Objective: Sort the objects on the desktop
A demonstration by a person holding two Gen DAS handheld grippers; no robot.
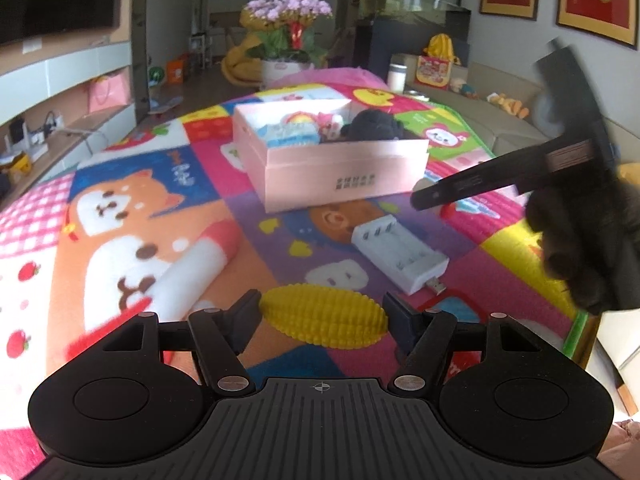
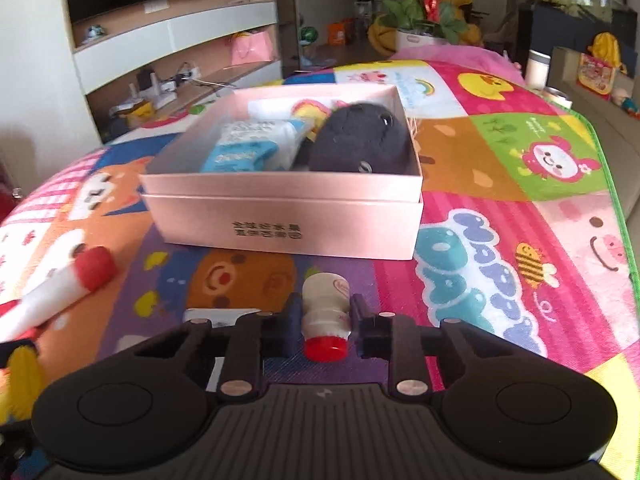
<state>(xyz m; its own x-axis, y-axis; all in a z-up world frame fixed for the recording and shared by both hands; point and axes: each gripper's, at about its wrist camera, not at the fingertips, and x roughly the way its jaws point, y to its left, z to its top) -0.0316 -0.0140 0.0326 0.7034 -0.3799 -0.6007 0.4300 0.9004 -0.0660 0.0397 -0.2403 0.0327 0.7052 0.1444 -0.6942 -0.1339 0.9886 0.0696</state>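
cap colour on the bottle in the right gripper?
Red cap, on a white bottle; right wrist view.

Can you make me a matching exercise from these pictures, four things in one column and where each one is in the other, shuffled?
Things:
1. toy corn
2. small bottle
3. white battery charger
4. black plush toy

Places:
A. inside the pink box
B. between the left tongs
C. lying on the mat in front of the box
D. between the right tongs

Pairs: 1-B, 2-D, 3-C, 4-A
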